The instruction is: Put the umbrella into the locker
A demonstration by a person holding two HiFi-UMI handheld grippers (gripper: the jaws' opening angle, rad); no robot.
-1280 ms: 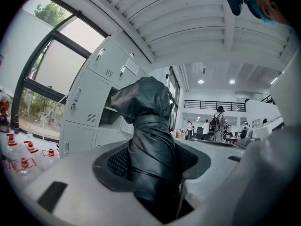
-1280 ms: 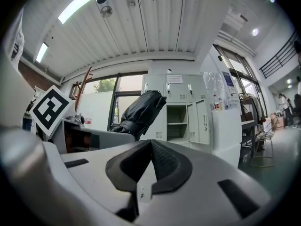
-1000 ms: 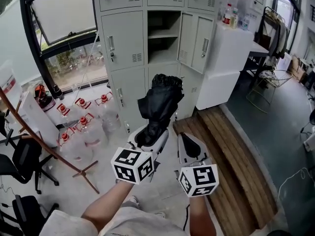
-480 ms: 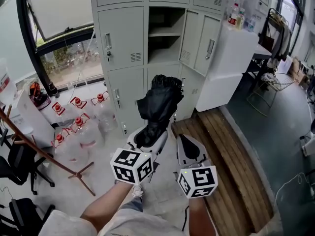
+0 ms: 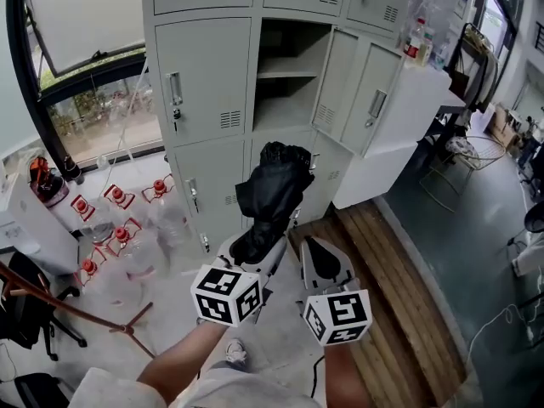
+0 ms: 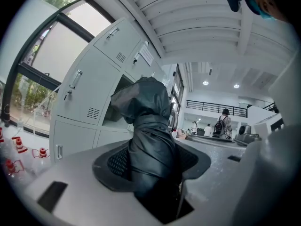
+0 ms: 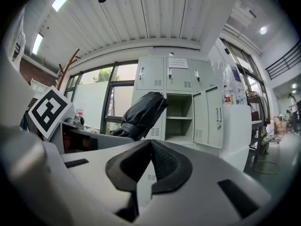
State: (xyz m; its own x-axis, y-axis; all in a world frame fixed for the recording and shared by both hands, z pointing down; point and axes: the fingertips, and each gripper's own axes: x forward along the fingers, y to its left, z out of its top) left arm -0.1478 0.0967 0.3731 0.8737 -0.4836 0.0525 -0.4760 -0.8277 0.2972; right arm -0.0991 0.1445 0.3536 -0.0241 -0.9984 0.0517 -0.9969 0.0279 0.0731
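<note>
The left gripper [image 5: 257,246] has its jaws clamped on the lower end of the folded black fabric umbrella [image 5: 272,185], which projects forward from them. The right gripper [image 5: 319,253], just beside it, has its jaws pressed together on nothing. The umbrella is outside the pale grey metal locker [image 5: 204,75], facing its open compartment [image 5: 285,100].

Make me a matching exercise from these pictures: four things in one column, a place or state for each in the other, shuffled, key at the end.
1. umbrella
2. right gripper
3. middle locker
4. red-capped bottles

A. on the floor by the window
B. jaws together, holding nothing
C. clamped in the left gripper
D. door swung open

Pairs: 1-C, 2-B, 3-D, 4-A
</note>
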